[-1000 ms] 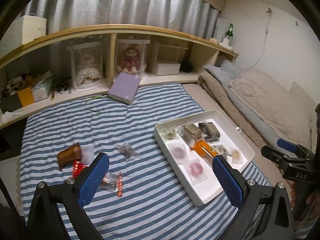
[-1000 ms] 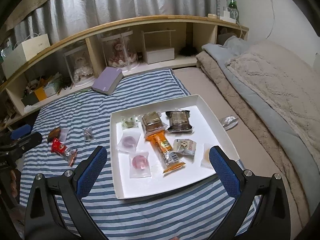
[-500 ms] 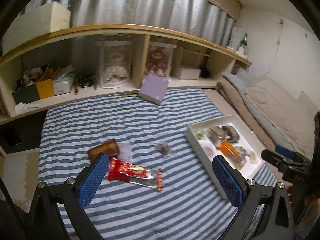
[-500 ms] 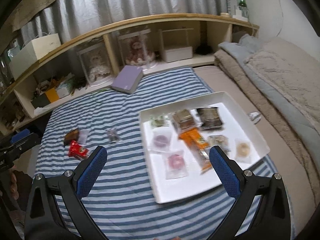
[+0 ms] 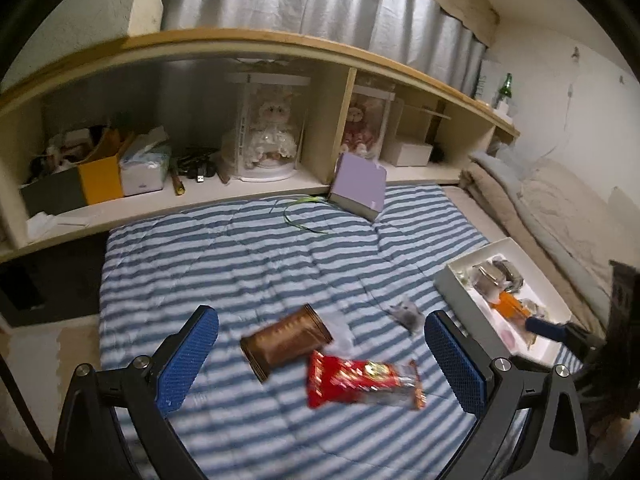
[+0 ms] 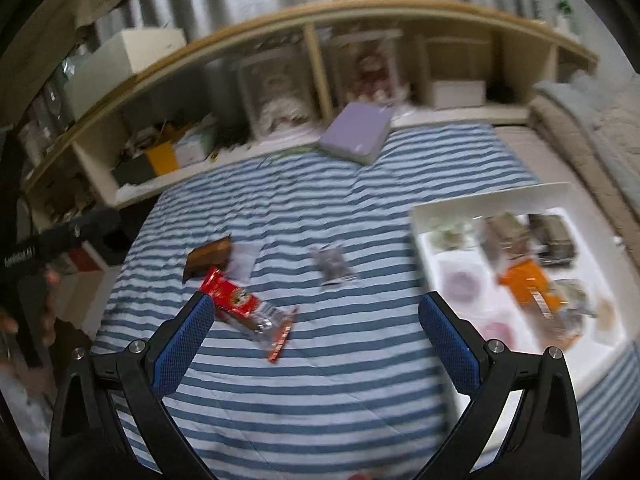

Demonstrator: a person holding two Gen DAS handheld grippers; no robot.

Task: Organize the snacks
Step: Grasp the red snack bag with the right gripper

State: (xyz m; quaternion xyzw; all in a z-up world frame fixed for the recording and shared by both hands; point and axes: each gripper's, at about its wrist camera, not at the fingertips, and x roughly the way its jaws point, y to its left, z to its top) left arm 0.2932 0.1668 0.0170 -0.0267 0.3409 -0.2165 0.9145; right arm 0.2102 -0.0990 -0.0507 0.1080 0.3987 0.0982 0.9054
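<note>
Left gripper (image 5: 322, 354) hangs over the striped blanket (image 5: 240, 264) with its blue pads spread wide and nothing between them. Right ahead of it, between the two fingers, lies the brown packet (image 5: 286, 342), tilted, and just nearer, touching its lower corner, the red wrapper (image 5: 362, 380) with its clear end pointing toward the right finger. A small grey packet (image 5: 404, 314) sits just beyond that right finger's tip. Off to the far right, the white tray (image 5: 452, 280) holds several snacks already, an orange packet (image 5: 510, 302) among them.

Right gripper (image 6: 316, 330), picture blurred, also stands wide apart and empty above the blanket. The red wrapper (image 6: 246, 312) lies just off its left finger's tip, the brown packet (image 6: 210, 258) a little further ahead, touching it. The grey packet (image 6: 332, 266) rests ahead between the fingers, and the white tray (image 6: 424, 216) sits out past the right finger. A purple box (image 6: 356, 134) leans at the shelf edge, far ahead
</note>
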